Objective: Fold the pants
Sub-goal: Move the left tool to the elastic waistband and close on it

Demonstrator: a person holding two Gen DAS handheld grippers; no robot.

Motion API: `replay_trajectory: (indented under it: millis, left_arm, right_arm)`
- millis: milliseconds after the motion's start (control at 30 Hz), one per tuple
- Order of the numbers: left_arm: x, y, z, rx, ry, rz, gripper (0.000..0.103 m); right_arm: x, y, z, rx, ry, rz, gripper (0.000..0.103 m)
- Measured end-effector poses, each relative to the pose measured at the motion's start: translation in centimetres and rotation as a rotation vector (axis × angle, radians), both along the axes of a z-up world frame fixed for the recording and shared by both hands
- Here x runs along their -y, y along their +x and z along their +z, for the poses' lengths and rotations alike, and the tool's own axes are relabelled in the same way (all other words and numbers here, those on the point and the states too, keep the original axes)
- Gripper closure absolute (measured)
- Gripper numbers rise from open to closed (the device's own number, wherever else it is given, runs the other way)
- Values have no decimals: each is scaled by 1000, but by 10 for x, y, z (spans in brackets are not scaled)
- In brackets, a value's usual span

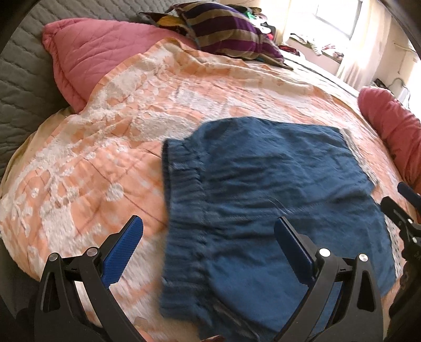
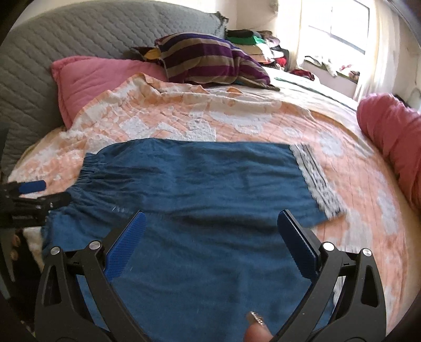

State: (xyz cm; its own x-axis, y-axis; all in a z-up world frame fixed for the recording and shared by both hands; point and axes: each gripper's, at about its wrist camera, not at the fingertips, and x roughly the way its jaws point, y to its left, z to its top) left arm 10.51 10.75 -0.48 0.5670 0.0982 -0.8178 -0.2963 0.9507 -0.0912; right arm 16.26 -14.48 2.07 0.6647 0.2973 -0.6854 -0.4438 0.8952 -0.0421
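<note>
Blue pants (image 1: 268, 200) lie flat on the bed, folded over, with the gathered elastic waistband (image 1: 184, 189) at the left and a white lace hem (image 2: 315, 179) at the right. They also show in the right wrist view (image 2: 200, 189). My left gripper (image 1: 208, 231) is open and empty, hovering above the waistband end. My right gripper (image 2: 211, 226) is open and empty above the middle of the pants. The left gripper's fingers (image 2: 34, 188) show at the left edge of the right wrist view, the right gripper's fingers (image 1: 405, 207) at the right edge of the left wrist view.
The bed carries an orange and white quilt (image 1: 105, 147). A pink pillow (image 1: 92, 55) and a striped purple pillow (image 1: 226, 31) lie at the head by the grey quilted headboard (image 2: 65, 39). A red bolster (image 2: 392, 136) lies at the right. Clothes are piled near the window (image 2: 339, 23).
</note>
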Motion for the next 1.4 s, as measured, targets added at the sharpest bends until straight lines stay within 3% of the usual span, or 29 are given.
replay_trajectory:
  millis: [167, 533, 800, 1067, 1100, 1133, 1267, 1333, 1400]
  left_arm:
    - [-28, 23, -5, -11, -10, 31, 4]
    - [-80, 72, -25, -63, -45, 48, 4]
    - [-82, 110, -47, -124, -47, -24, 4]
    - [-82, 120, -53, -88, -35, -35, 6]
    - [-81, 120, -53, -88, -24, -38, 10]
    - [-78, 120, -54, -89, -8, -47, 23]
    - [-71, 120, -51, -74, 33, -59, 43]
    - [-68, 116, -48, -48, 35, -75, 64]
    - [-64, 113, -43, -29, 64, -78, 66]
  right_arm:
    - [-15, 26, 2, 26, -48, 34, 9]
    - [-53, 93, -10, -29, -94, 199, 9]
    - [-80, 130, -27, -63, -152, 289, 9]
    - [-98, 156, -43, -71, -202, 329, 9]
    - [-100, 158, -45, -70, -210, 335, 9]
    - [-102, 160, -46, -66, -220, 345, 9]
    - [-113, 166, -50, -45, -252, 381, 9]
    - [-117, 168, -53, -39, -271, 394, 9]
    - [-123, 169, -56, -40, -289, 417, 9]
